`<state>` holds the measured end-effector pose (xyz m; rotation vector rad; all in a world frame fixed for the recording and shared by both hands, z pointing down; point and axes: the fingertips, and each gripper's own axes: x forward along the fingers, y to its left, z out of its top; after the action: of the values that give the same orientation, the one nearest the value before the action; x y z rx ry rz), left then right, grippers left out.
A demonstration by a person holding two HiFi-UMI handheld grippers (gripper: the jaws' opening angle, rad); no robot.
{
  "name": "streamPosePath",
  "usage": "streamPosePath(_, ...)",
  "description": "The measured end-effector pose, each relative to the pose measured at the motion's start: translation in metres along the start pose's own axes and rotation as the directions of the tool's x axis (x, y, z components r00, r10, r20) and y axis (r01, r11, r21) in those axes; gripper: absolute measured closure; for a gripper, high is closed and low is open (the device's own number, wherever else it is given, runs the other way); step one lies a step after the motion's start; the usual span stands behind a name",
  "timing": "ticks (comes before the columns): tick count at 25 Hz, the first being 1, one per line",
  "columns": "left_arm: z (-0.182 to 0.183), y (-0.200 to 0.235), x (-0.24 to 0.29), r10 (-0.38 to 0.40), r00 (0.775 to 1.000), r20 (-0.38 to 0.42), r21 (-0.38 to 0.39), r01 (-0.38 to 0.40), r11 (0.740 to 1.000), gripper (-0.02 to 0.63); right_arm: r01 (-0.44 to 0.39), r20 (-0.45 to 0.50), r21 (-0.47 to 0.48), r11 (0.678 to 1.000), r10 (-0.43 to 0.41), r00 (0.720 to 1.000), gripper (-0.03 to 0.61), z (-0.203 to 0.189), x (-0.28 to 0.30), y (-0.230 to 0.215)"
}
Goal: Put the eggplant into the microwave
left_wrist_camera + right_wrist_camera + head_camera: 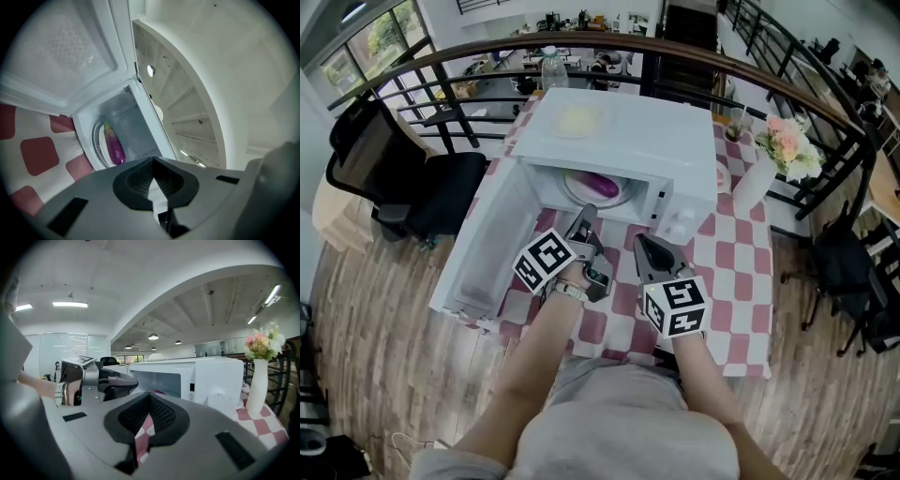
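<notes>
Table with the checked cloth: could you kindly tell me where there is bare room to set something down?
Free: the checked cloth at the front right, bordered by the microwave, the vase and the table edge; also the microwave top right of the plate. Crowded: before the cavity, where left tongs and right tongs sit; the open door fills the left.

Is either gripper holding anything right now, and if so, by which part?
Nothing is held. The left gripper and the right gripper are both shut and empty; the eggplant lies on the plate inside the microwave.
</notes>
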<state>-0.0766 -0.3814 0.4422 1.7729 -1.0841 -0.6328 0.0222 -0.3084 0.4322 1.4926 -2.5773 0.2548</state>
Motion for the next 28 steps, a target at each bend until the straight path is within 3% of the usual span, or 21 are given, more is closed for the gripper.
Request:
streamPosePath(6, -0.011, -0.02, -0.015, -0.053, 0.999, -0.011, 0.18, 0.054, 0.982, 0.611, -0.029, 0.04, 0.001, 1.0, 0.029, 0.999, 0.554, 0.009, -0.007, 0.01)
streamPosePath(11, -0.019, -0.03, -0.026, -0.057, 0.998, -0.023, 0.365, 0.061, 0.929, 0.611, -0.039, 0.064, -0.009, 0.999, 0.039, 0.997, 0.554, 0.011, -0.011, 0.017)
streamPosePath(18, -0.035, -0.051, -0.035, -0.082, 0.995, -0.054, 0.624, 0.098, 0.775, 0.611, -0.035, 0.089, -0.011, 0.999, 0.036, 0.995, 0.554, 0.012, -0.014, 0.02)
streamPosePath(23, -0.041, -0.058, -0.041, -0.104, 0.993, -0.056, 0.708, 0.113, 0.697, 0.611, -0.03, 0.117, -0.012, 0.999, 0.031, 0.993, 0.555, 0.015, -0.019, 0.021)
streamPosePath(26, -0.045, -0.065, -0.047, -0.123, 0.99, -0.064, 0.777, 0.127, 0.616, 0.611, -0.025, 0.142, -0.012, 1.0, 0.026, 0.989, 0.555, 0.017, -0.021, 0.022)
streamPosePath(28, -0.048, -0.069, -0.05, -0.131, 0.989, -0.074, 0.806, 0.137, 0.576, 0.611, -0.023, 0.15, -0.02, 1.0, 0.026, 0.988, 0.555, 0.016, -0.022, 0.024)
